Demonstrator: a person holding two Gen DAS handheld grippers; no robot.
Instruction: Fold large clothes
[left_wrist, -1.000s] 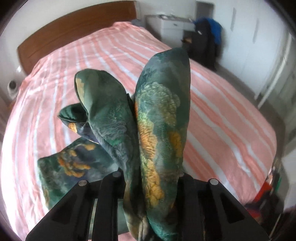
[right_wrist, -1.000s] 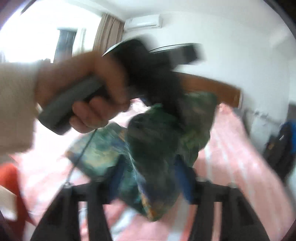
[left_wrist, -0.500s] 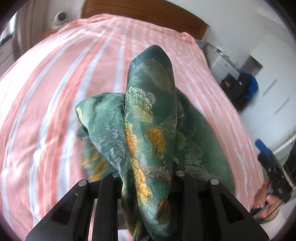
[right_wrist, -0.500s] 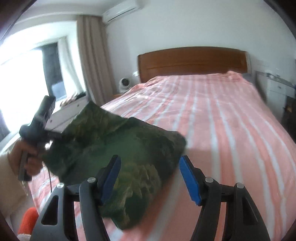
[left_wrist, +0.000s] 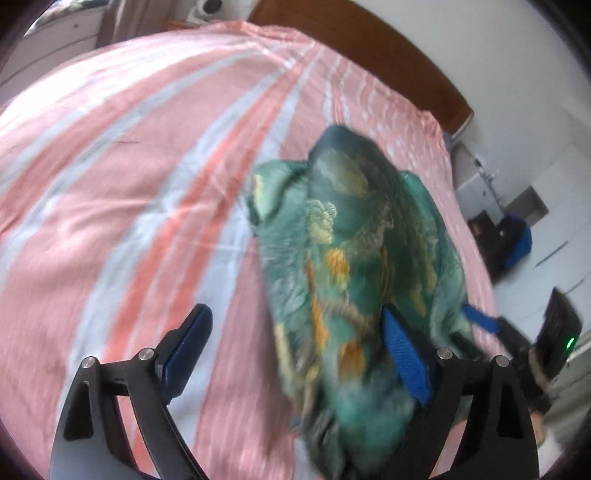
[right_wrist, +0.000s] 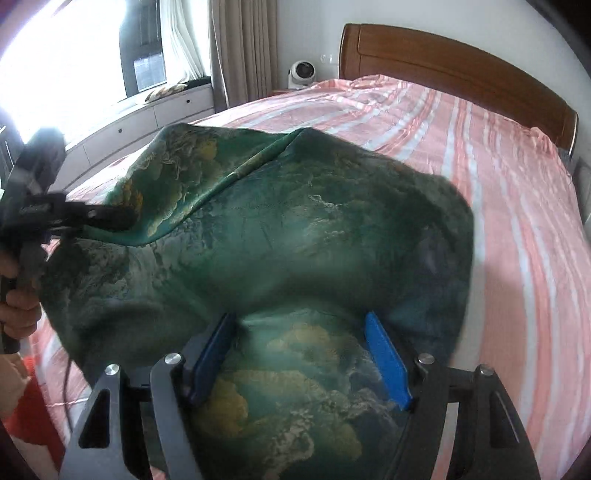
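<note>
Green floral garment over striped bed, left gripper and right gripper spread wide

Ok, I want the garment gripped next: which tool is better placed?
Probably right: the green garment fills the gap between the right tool's open fingers; the left tool has cloth against one finger only.

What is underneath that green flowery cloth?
Under the green floral cloth lies the pink-striped bedsheet, seen all around it. Whatever sits directly beneath the cloth is covered.
</note>
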